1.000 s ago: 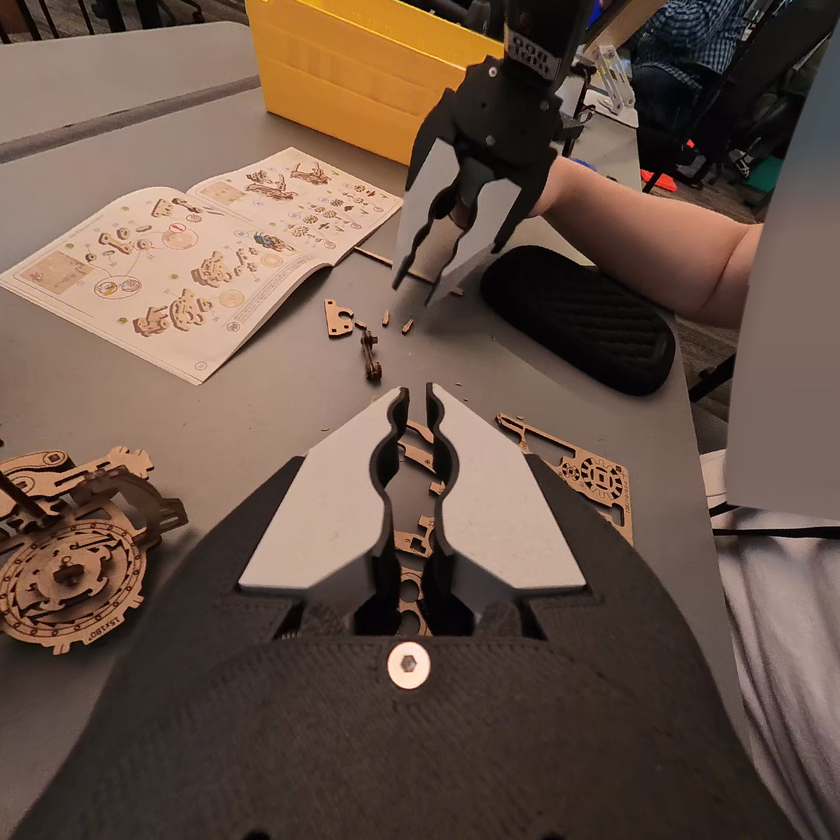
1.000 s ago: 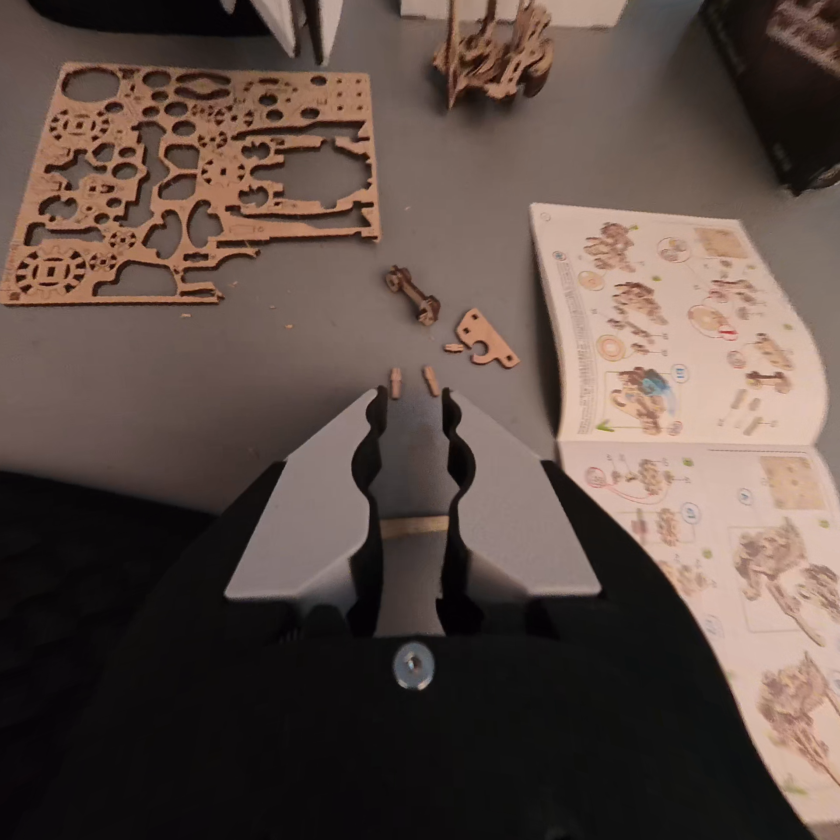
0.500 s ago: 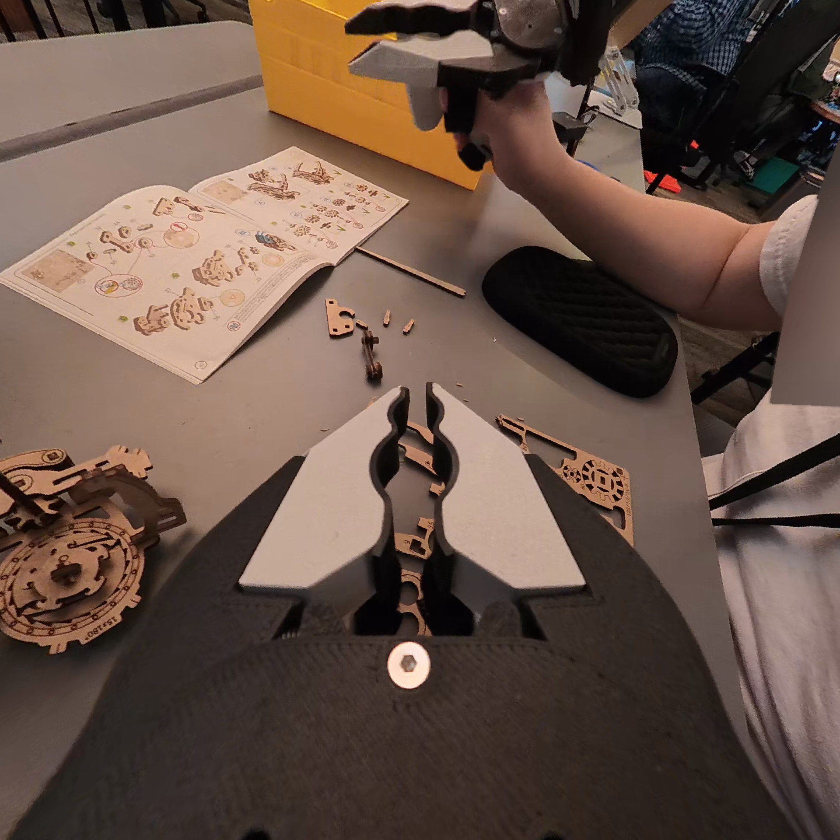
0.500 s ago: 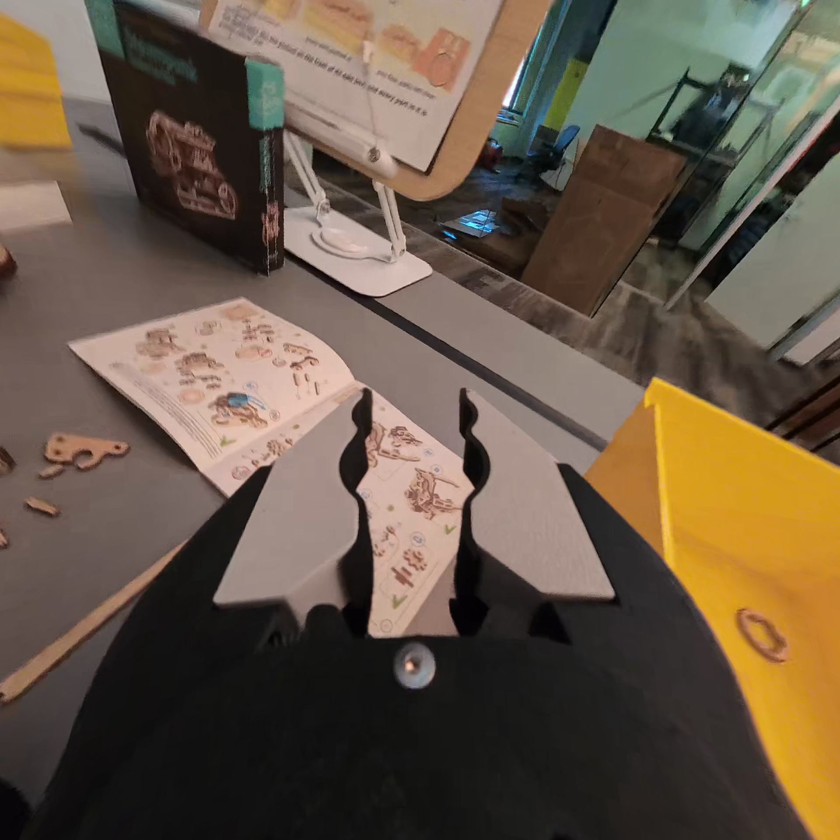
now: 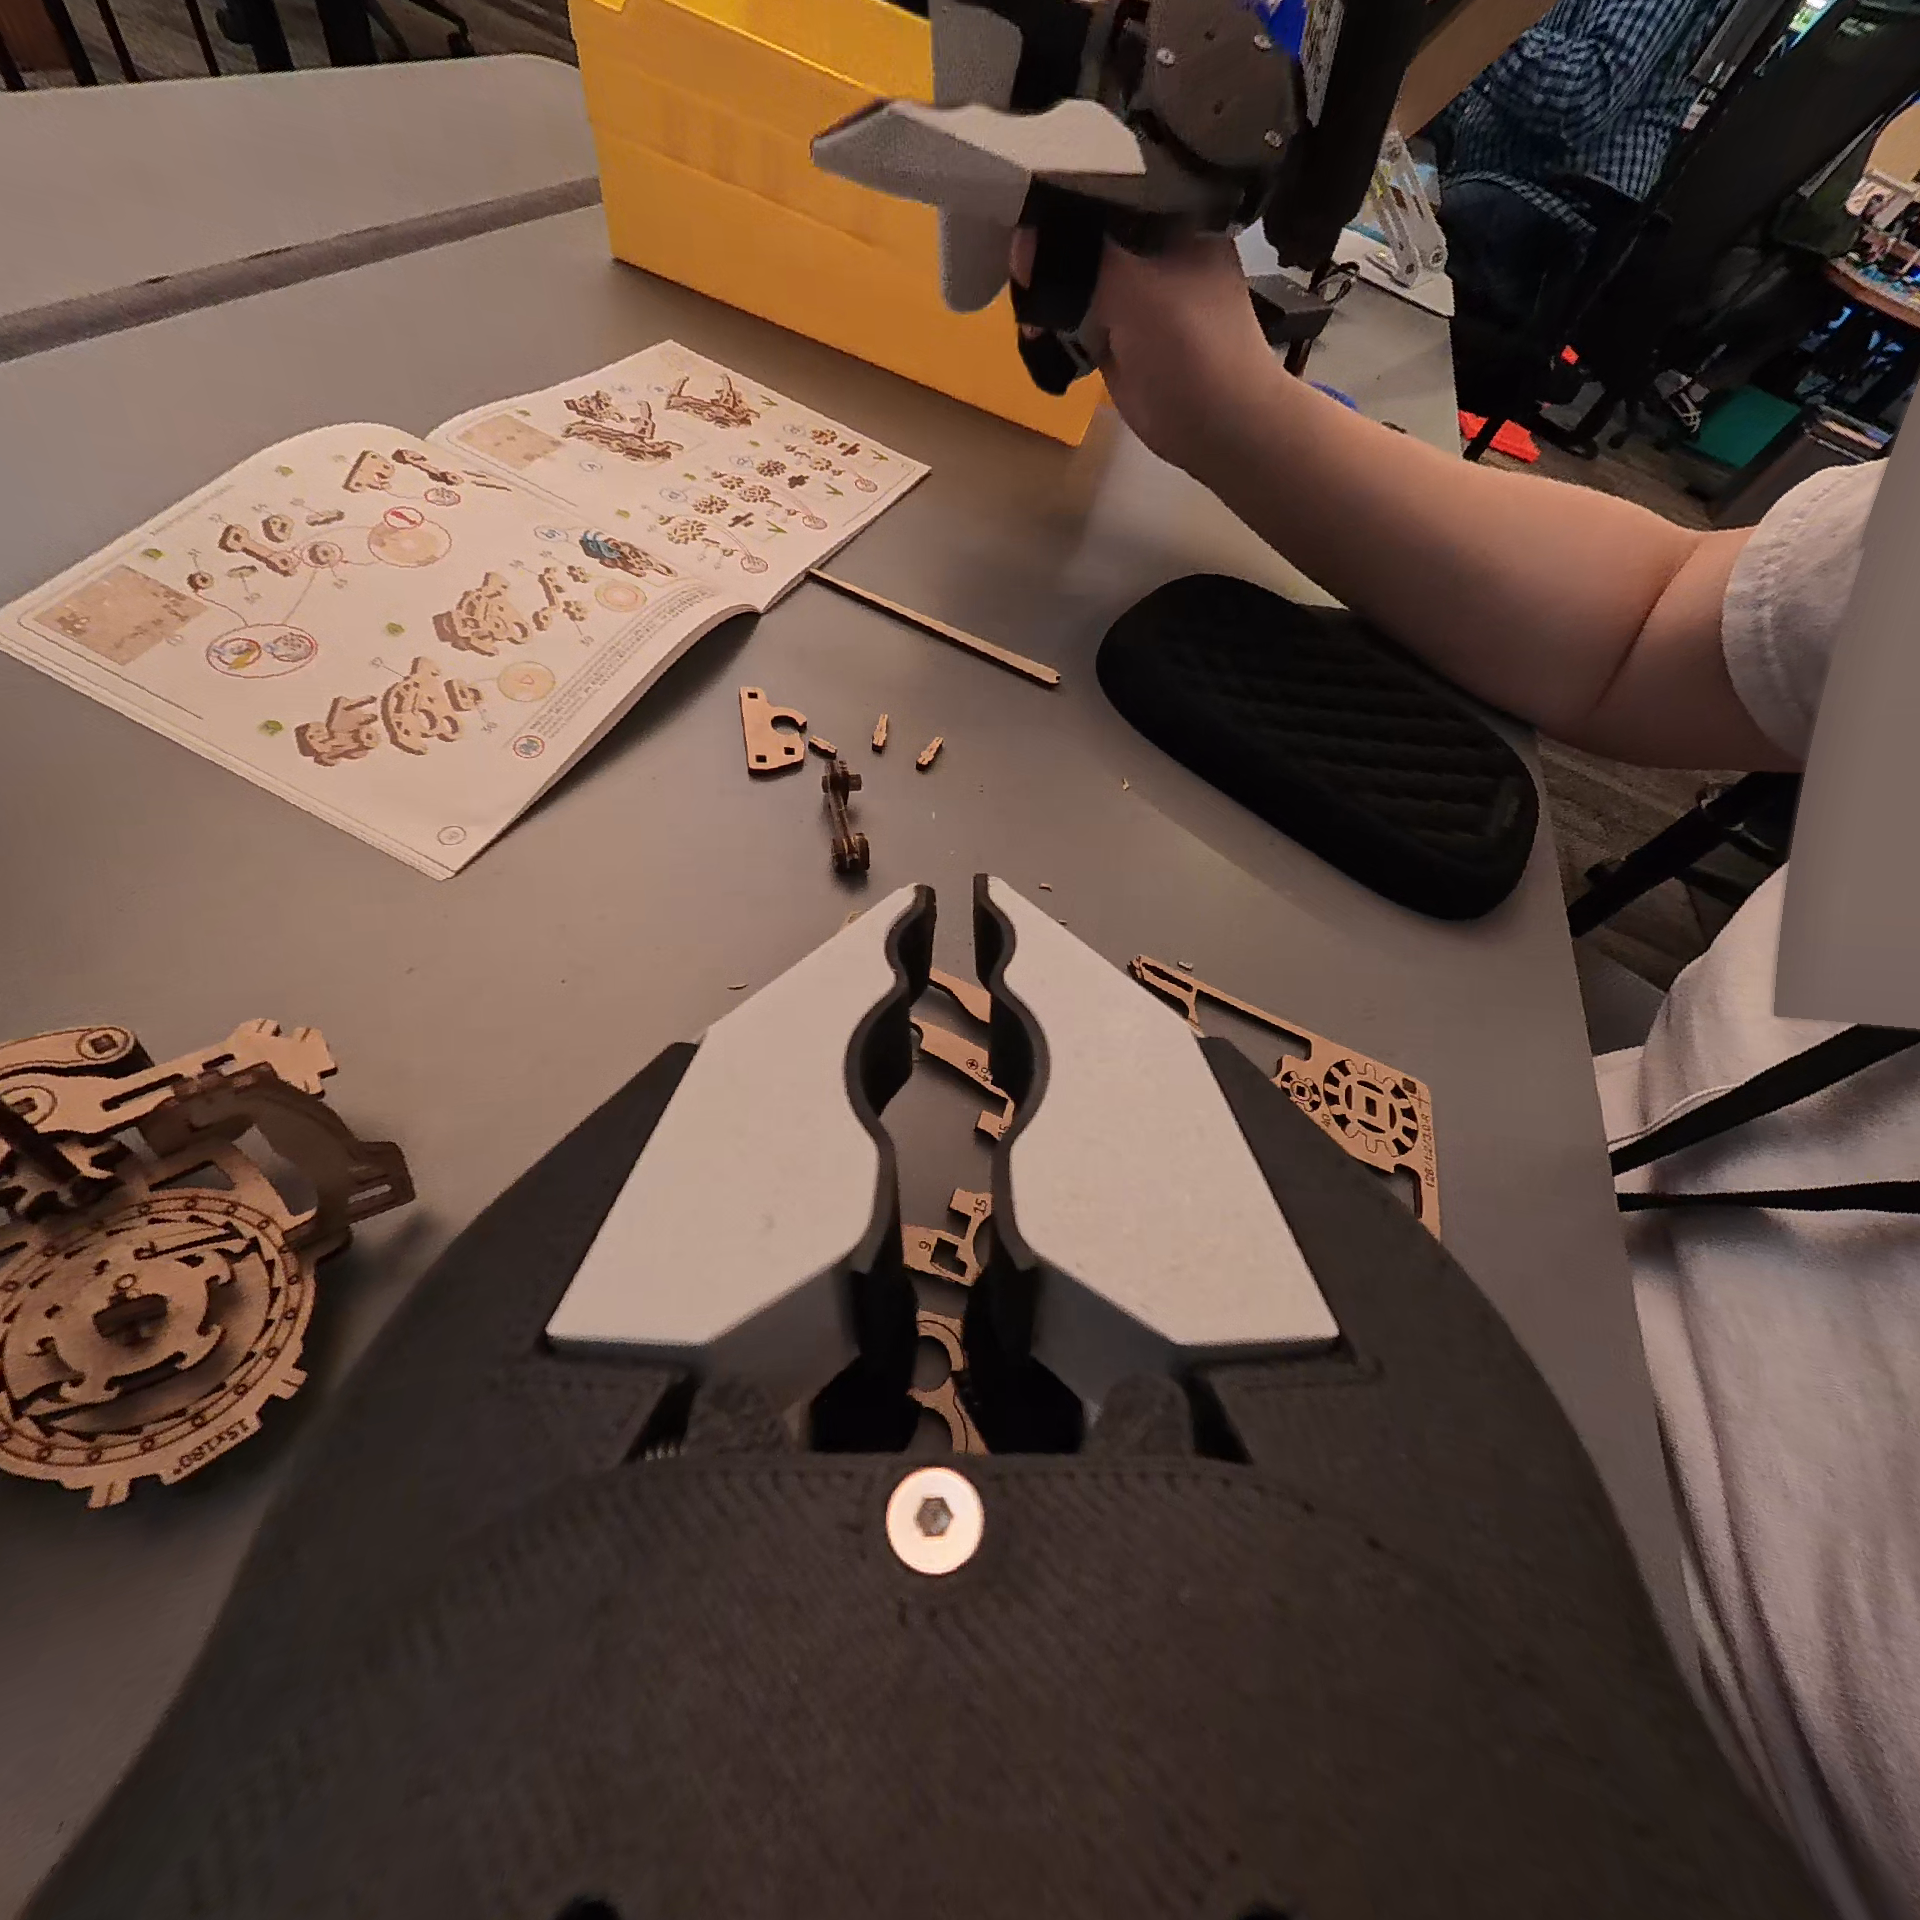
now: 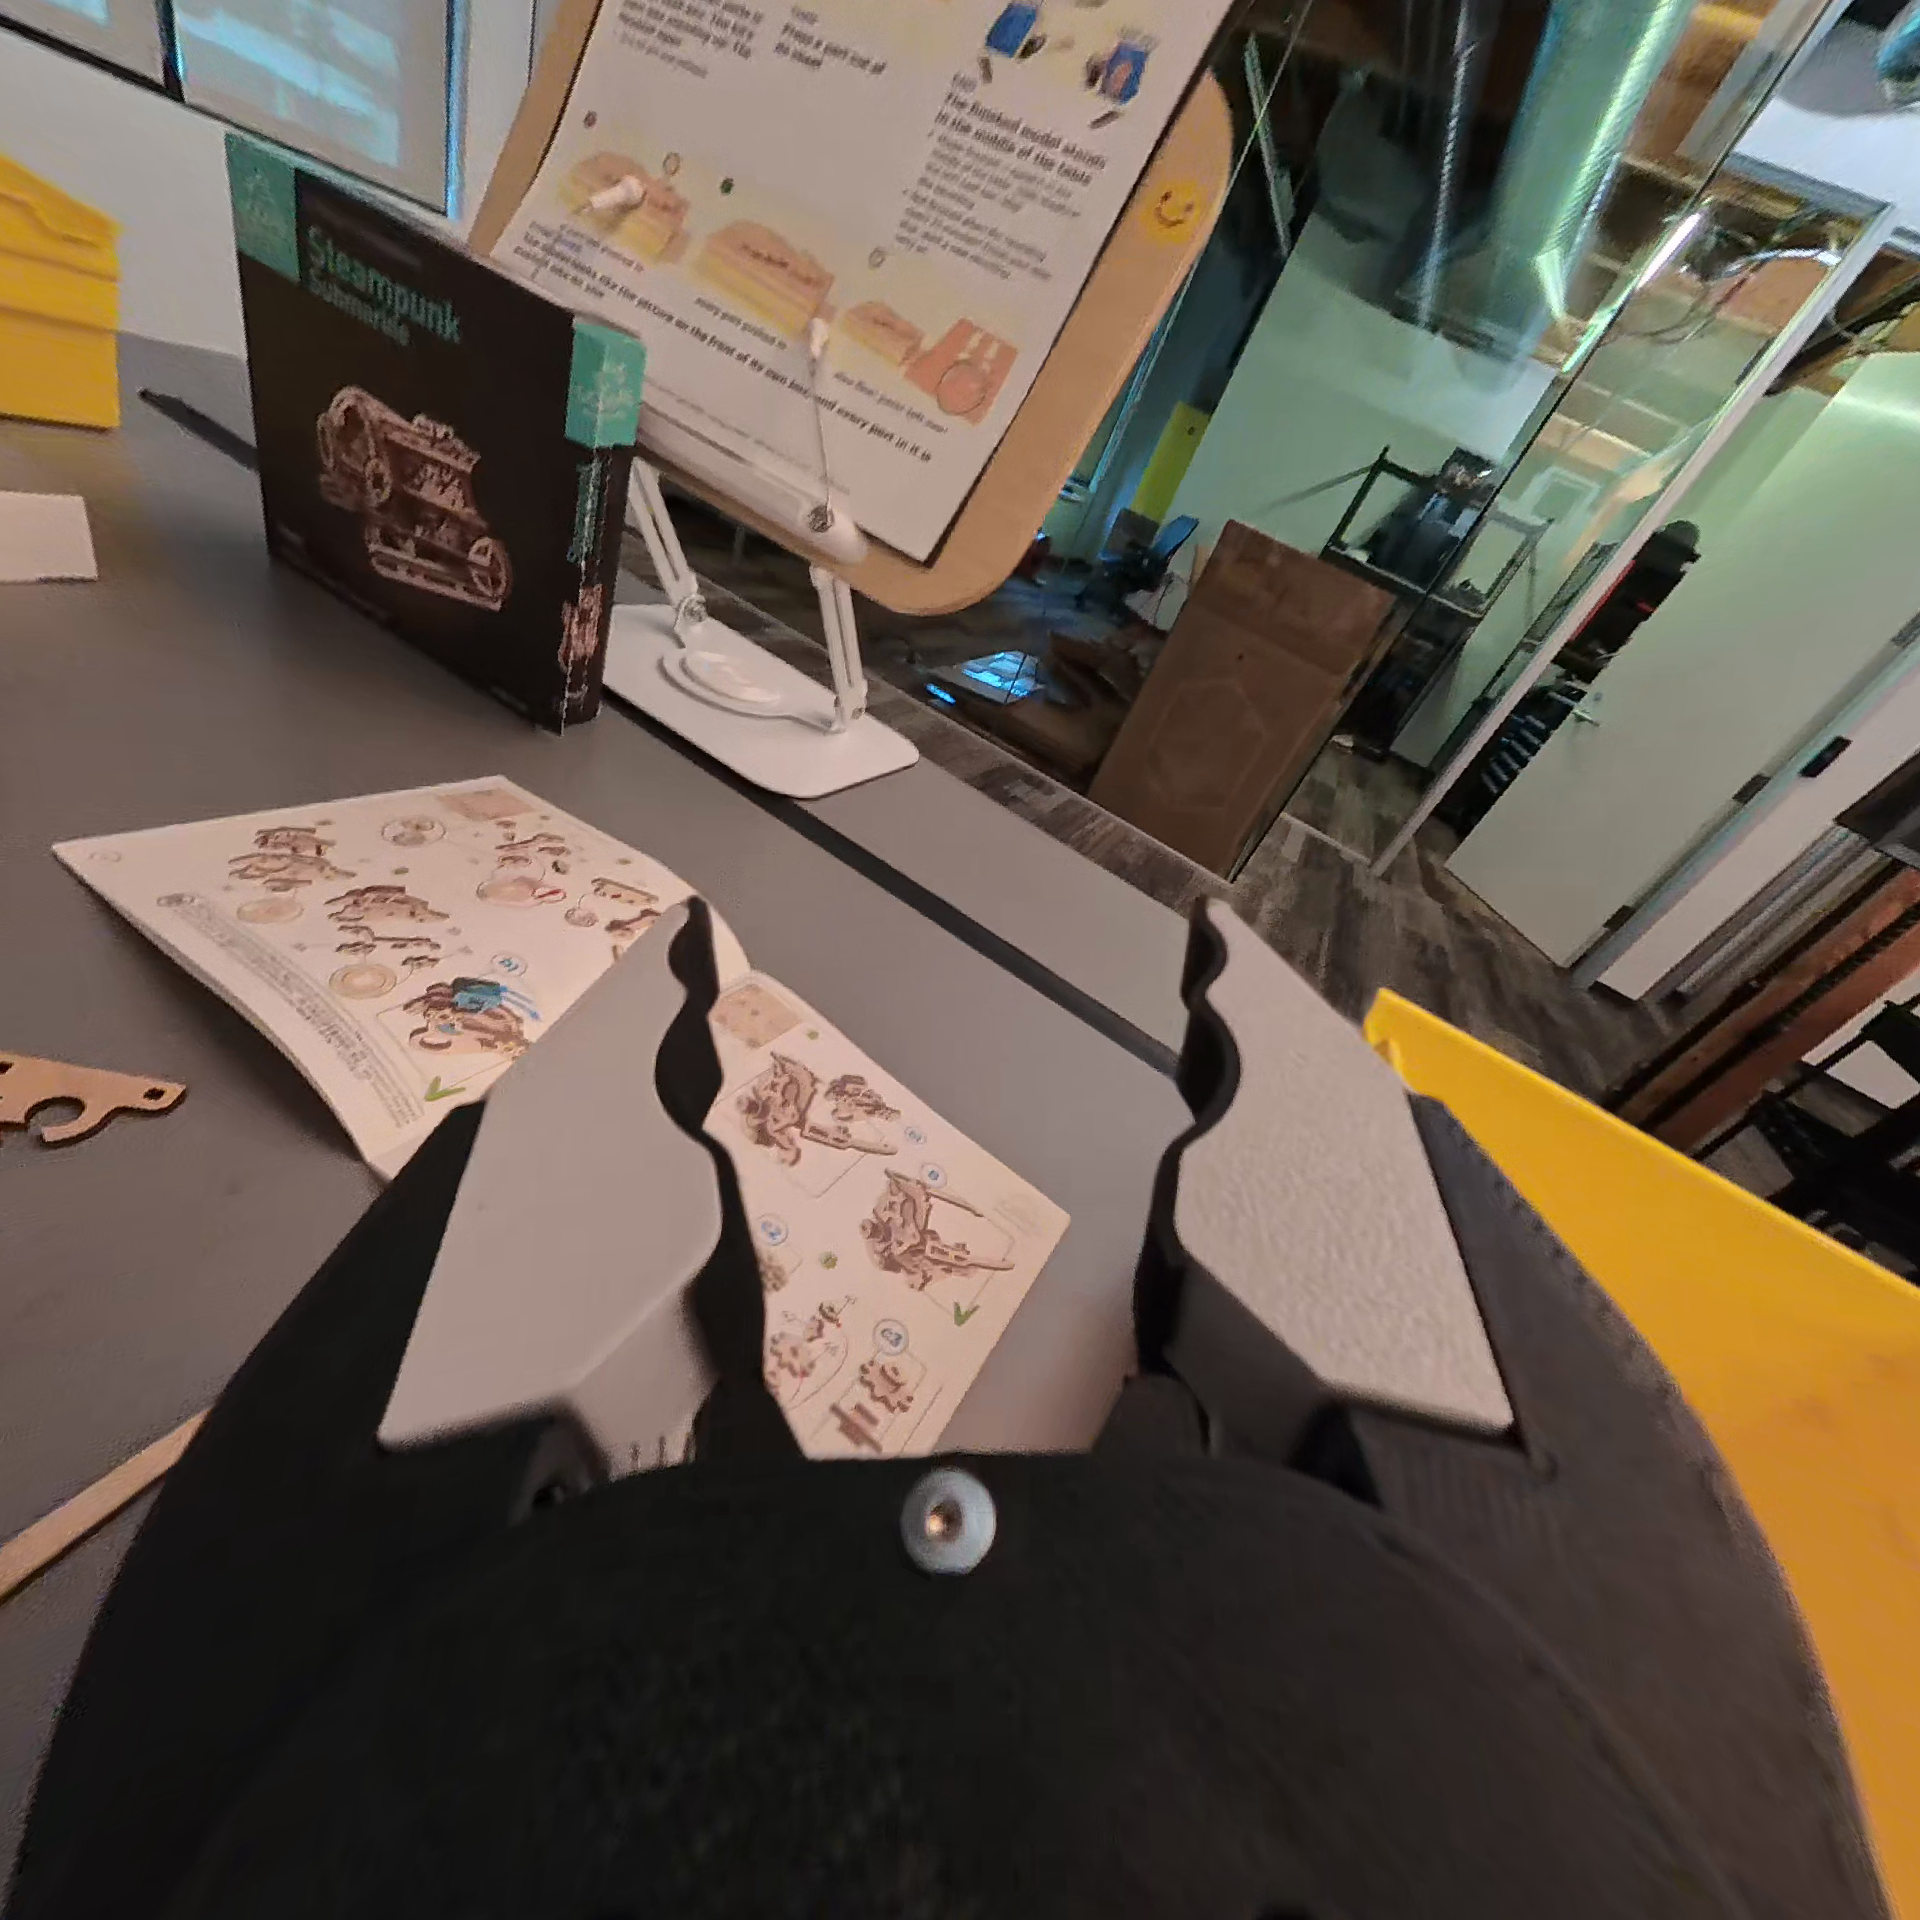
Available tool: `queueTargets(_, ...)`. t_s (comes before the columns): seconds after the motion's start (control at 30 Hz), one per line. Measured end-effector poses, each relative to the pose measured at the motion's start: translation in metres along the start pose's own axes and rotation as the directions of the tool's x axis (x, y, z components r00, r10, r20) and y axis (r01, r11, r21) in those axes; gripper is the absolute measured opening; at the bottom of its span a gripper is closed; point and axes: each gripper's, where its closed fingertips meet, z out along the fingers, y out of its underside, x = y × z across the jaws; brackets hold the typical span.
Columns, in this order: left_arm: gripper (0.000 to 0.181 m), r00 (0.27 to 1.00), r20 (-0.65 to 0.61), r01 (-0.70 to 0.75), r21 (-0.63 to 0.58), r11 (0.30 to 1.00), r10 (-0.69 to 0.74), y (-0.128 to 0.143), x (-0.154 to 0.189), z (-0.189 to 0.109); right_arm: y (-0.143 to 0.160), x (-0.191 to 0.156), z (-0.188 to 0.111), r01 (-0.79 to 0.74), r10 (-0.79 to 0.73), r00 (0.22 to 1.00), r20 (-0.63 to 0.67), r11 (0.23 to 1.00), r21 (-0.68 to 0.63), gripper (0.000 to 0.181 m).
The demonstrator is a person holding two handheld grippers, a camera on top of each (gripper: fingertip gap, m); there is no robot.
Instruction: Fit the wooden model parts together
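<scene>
1. At the left edge of the left wrist view, a partly built round wooden gear assembly (image 5: 145,1257) lies flat on the grey table (image 5: 623,935), its toothed disc face up.
2. Beyond it, an open illustrated instruction booklet (image 5: 436,592) lies flat, its spine running away from the camera toward the yellow plastic bin (image 5: 769,197).
3. Near the table's middle, small loose parts lie together: a flat wooden bracket piece with notches (image 5: 769,730), two tiny wooden pegs (image 5: 904,740), and a small dumbbell-shaped wooden link (image 5: 845,816) whose long axis points toward the camera.
4. A thin wooden stick (image 5: 935,629) lies slantwise between the booklet and a black quilted pad (image 5: 1320,738).
5. The left gripper (image 5: 954,899) hovers low over a laser-cut wooden parts sheet (image 5: 1340,1101); its jaws are nearly together, a slim gap between the tips, gripping nothing.
6. The right gripper (image 6: 945,914) is raised beside the bin, over the booklet, jaws spread wide and empty.
</scene>
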Motion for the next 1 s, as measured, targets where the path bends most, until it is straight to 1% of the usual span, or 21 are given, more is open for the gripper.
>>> queueTargets(0.07,0.005,1.0,0.001,-0.002,0.004,1.0,0.002,-0.001,0.0,0.0,0.006,-0.004,0.003,0.014,-0.014,1.0,0.005,0.999,-0.031,0.087)
queueTargets(0.1,0.005,1.0,0.001,-0.002,0.006,1.0,0.002,-0.001,0.0,-0.001,0.009,-0.007,0.004,0.017,-0.017,1.0,0.011,0.999,-0.049,0.082)
queueTargets(0.17,0.005,1.0,0.003,-0.001,0.012,1.0,0.001,-0.002,0.0,-0.002,0.013,-0.01,0.005,-0.003,0.004,1.0,0.019,0.998,-0.07,0.074)
queueTargets(0.23,0.005,1.0,0.0,-0.001,0.019,1.0,0.001,-0.003,0.0,-0.002,0.014,-0.014,0.006,-0.023,0.026,0.999,0.039,0.996,-0.089,0.07)
queueTargets(0.27,0.005,1.0,-0.001,0.0,0.023,1.0,0.0,-0.004,0.0,-0.002,0.014,-0.017,0.006,-0.021,0.025,0.998,0.052,0.996,-0.088,0.068)
queueTargets(0.37,0.005,1.0,-0.001,-0.001,0.035,0.999,0.001,-0.006,-0.001,-0.003,0.009,-0.021,0.004,0.027,-0.023,0.998,0.065,0.998,-0.05,0.051)
queueTargets(0.43,0.007,1.0,0.002,-0.006,0.047,0.999,0.006,-0.008,-0.001,-0.004,0.008,-0.021,0.003,0.078,-0.077,0.996,0.049,0.997,-0.025,0.053)
queueTargets(0.5,0.01,1.0,0.007,-0.013,0.063,0.998,0.012,-0.01,-0.002,-0.005,0.01,-0.023,0.005,0.097,-0.095,0.994,0.059,0.995,-0.03,0.058)
queueTargets(0.6,0.016,1.0,0.016,-0.017,0.086,0.996,0.016,-0.014,-0.004,-0.006,0.012,-0.033,0.007,0.051,-0.048,0.992,0.117,0.998,-0.024,0.061)
queueTargets(0.63,0.018,1.0,0.02,-0.017,0.093,0.996,0.016,-0.015,-0.004,-0.007,0.013,-0.037,0.008,0.028,-0.025,0.99,0.142,0.999,-0.02,0.059)
queueTargets(0.73,0.026,0.999,0.047,-0.02,0.108,0.994,0.015,-0.017,-0.009,-0.008,0.021,-0.053,0.01,-0.022,0.031,0.972,0.234,0.999,-0.044,0.045)
queueTargets(0.87,0.026,0.998,0.053,-0.024,0.096,0.995,0.019,-0.015,-0.01,-0.008,0.035,-0.063,0.014,-0.018,0.049,0.961,0.273,0.993,-0.114,0.045)
queueTargets(1.0,0.025,0.998,0.056,-0.035,0.075,0.997,0.031,-0.012,-0.01,-0.005,0.039,-0.071,0.014,-0.012,0.056,0.951,0.303,0.989,-0.145,0.045)
